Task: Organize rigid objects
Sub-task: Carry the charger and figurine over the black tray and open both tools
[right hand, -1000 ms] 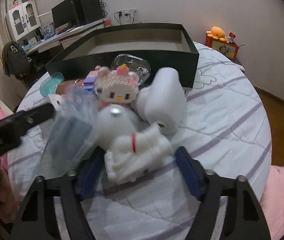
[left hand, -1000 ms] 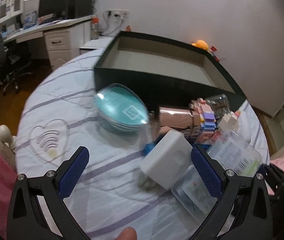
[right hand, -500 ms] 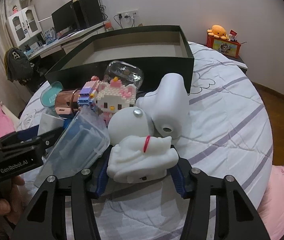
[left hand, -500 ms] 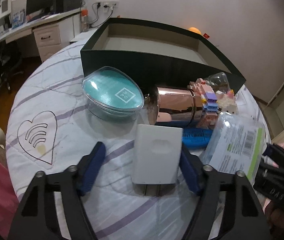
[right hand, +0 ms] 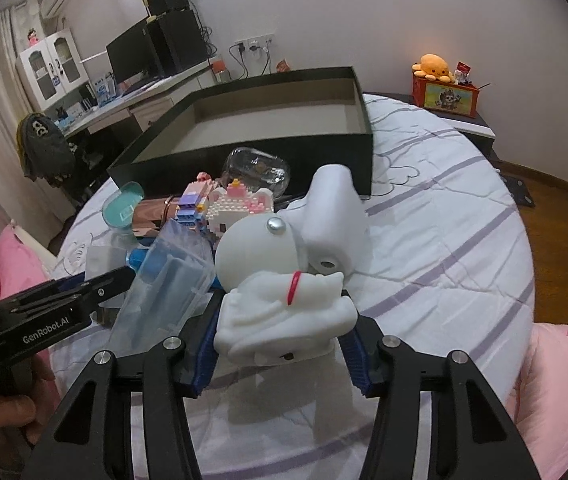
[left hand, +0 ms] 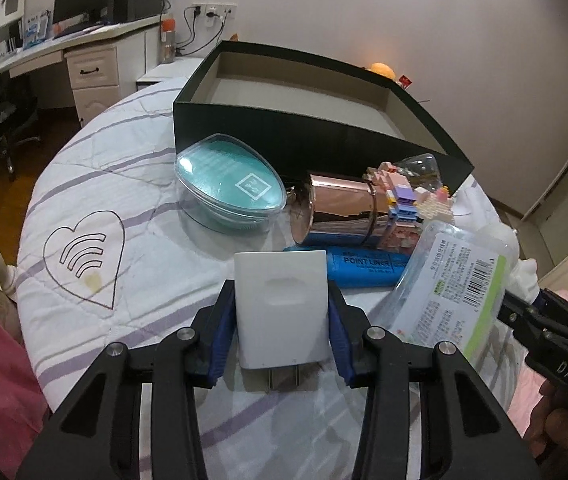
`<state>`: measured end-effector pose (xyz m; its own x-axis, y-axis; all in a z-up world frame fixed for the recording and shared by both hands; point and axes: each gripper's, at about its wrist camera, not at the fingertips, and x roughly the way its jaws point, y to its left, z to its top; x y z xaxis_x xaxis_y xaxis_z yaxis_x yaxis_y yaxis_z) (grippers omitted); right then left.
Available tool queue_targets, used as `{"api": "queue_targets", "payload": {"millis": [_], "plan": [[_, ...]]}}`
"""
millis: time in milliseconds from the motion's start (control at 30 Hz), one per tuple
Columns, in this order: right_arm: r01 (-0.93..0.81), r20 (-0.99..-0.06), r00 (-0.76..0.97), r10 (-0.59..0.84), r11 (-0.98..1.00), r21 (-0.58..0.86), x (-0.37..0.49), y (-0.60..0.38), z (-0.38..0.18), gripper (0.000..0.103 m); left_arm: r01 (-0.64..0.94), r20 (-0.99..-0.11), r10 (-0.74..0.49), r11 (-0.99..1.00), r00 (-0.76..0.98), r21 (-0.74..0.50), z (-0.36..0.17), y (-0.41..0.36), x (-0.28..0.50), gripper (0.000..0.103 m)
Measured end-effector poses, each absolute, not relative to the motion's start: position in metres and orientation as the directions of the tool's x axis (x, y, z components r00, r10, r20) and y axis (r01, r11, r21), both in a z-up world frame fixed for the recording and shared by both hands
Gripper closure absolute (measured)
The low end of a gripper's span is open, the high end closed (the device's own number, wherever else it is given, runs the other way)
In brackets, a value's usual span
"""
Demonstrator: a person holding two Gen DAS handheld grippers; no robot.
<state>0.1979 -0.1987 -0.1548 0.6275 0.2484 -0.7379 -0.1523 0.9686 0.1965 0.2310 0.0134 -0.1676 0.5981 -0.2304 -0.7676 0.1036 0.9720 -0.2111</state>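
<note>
Quilted bed (left hand: 132, 184): left gripper (left hand: 282, 322) closing onto white charger (left hand: 282, 306); right gripper (right hand: 282, 338) clamping white figurine (right hand: 284, 300). Risk: top-heavy figurine tipping when lifted.

I can't read the small print on the clear pack's (left hand: 455, 276) label. The marker (left hand: 363, 268) runs under the charger (left hand: 282, 308) and that pack, so both ends are hidden. The copper tin's (left hand: 339, 212) far end sits behind the brick toys (left hand: 403, 204). My left hand (right hand: 0, 424) is cut off at the frame's edge.
</note>
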Motion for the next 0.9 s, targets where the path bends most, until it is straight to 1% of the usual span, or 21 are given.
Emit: {"api": "queue_targets", "payload": {"millis": [300,500,700,900], "plan": [[-0.161,-0.697,0.667,0.263,0.964,0.210,0.189,-0.204,-0.127,0.050,0.114,-0.721,-0.230,0.972,0.653,-0.206,-0.136,0.022,0.217,0.060],[-0.197,-0.660,0.698,0.278,0.961,0.196,0.201,-0.194,-0.101,0.049,0.123,-0.683,-0.229,0.972,0.694,-0.201,-0.105,0.026,0.230,0.060],[-0.261,-0.620,0.728,0.292,0.955,0.143,0.244,-0.174,-0.069,0.049,0.136,-0.647,-0.206,0.978,0.734,-0.157,-0.075,0.019,0.271,0.060],[-0.273,-0.635,0.716,0.291,0.953,0.130,0.304,-0.164,-0.064,0.049,0.127,-0.635,-0.182,0.983,0.750,-0.131,-0.066,0.011,0.330,0.060]]}}
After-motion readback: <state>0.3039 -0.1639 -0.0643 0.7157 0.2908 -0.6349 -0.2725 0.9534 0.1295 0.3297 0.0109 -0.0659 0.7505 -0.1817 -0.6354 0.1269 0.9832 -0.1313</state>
